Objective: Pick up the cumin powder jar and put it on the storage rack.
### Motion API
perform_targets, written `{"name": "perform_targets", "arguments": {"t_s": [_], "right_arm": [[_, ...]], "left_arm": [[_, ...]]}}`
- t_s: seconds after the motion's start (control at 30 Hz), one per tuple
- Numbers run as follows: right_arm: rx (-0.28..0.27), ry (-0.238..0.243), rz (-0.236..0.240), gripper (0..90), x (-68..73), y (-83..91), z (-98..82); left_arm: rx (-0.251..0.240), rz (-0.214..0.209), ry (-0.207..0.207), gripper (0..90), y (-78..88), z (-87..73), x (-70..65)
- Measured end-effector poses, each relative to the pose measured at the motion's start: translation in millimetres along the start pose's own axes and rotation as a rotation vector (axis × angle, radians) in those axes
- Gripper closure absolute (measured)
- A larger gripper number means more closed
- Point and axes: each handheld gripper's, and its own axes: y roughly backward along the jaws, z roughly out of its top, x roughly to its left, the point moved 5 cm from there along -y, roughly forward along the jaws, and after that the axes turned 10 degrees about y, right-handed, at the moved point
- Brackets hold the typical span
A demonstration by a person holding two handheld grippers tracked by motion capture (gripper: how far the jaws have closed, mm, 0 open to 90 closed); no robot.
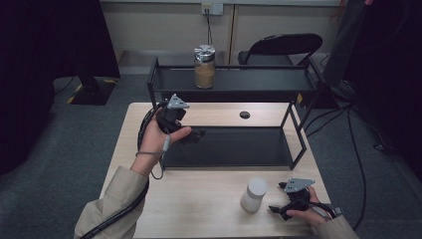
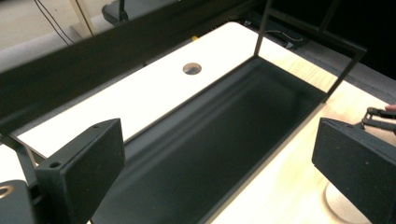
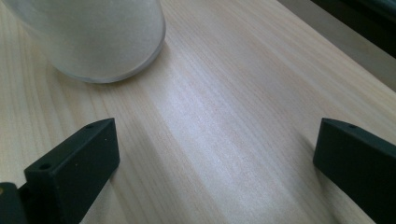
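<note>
A white frosted jar (image 1: 254,194) with a white lid stands on the wooden table (image 1: 199,199) near its front right. My right gripper (image 1: 274,210) rests low just right of the jar, open and empty. In the right gripper view the jar (image 3: 93,37) sits at the upper left, beyond the wide-apart jaws of this gripper (image 3: 215,135). My left gripper (image 1: 195,135) hovers open over the left end of the black rack's lower shelf (image 1: 234,147). The left gripper view looks along that dark shelf (image 2: 201,149) between the spread jaws of this gripper (image 2: 217,140), which hold nothing.
A glass jar (image 1: 204,67) of brown powder with a silver lid stands on the rack's upper shelf (image 1: 259,79). A round cable hole (image 1: 244,114) lies in the table behind the rack. A black chair (image 1: 281,50) and cables are beyond the table.
</note>
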Motion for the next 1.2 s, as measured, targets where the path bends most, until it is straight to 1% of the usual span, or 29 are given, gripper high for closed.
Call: {"name": "perform_targets", "arguments": {"t_s": [0.03, 0.07, 0.17, 0.2, 0.27, 0.33, 0.43, 0.47, 0.57, 0.73, 0.8, 0.9, 1.03, 1.2], "right_arm": [[0.0, 0.0, 0.0, 0.0, 0.0, 0.0, 0.0], [0.0, 0.0, 0.0, 0.0, 0.0, 0.0, 0.0], [0.0, 0.0, 0.0, 0.0, 0.0, 0.0, 0.0], [0.0, 0.0, 0.0, 0.0, 0.0, 0.0, 0.1], [0.0, 0.0, 0.0, 0.0, 0.0, -0.1, 0.0], [0.0, 0.0, 0.0, 0.0, 0.0, -0.1, 0.0], [0.0, 0.001, 0.0, 0.0, 0.0, -0.1, 0.0], [0.0, 0.0, 0.0, 0.0, 0.0, 0.0, 0.1], [0.0, 0.0, 0.0, 0.0, 0.0, 0.0, 0.1], [0.0, -0.001, 0.0, 0.0, 0.0, 0.0, 0.1], [0.0, 0.0, 0.0, 0.0, 0.0, 0.0, 0.1], [0.0, 0.0, 0.0, 0.0, 0.0, 0.0, 0.1], [0.0, 0.0, 0.0, 0.0, 0.0, 0.0, 0.1], [0.0, -0.001, 0.0, 0.0, 0.0, 0.0, 0.1]], "left_arm": [[0.003, 0.002, -0.004, 1.8, 0.1, -2.0, 0.2], [-0.001, -0.003, 0.004, 1.8, -0.2, -5.1, 0.3], [0.006, -0.012, 0.005, 1.9, -0.6, -10.2, 1.4], [0.012, -0.013, -0.002, 2.0, -0.8, -12.3, 1.2], [0.01, -0.017, 0.005, 2.0, -1.8, -17.4, 0.7], [0.02, -0.021, 0.0, 2.0, -2.5, -20.8, 1.4], [0.025, -0.029, 0.006, 2.0, -4.5, -28.6, 2.5], [0.025, -0.033, 0.013, 2.1, -5.8, -31.7, 2.9], [0.036, -0.036, 0.013, 2.2, -8.3, -39.1, 4.0], [0.024, -0.039, 0.026, 2.3, -10.6, -53.8, 6.1], [0.032, -0.043, 0.029, 2.3, -11.9, -58.9, 7.7], [0.029, -0.042, 0.039, 2.3, -12.8, -65.6, 9.2], [0.037, -0.036, 0.028, 2.4, -13.0, -73.3, 8.6], [0.043, -0.032, 0.015, 2.5, -16.3, -87.4, 6.6]]}}
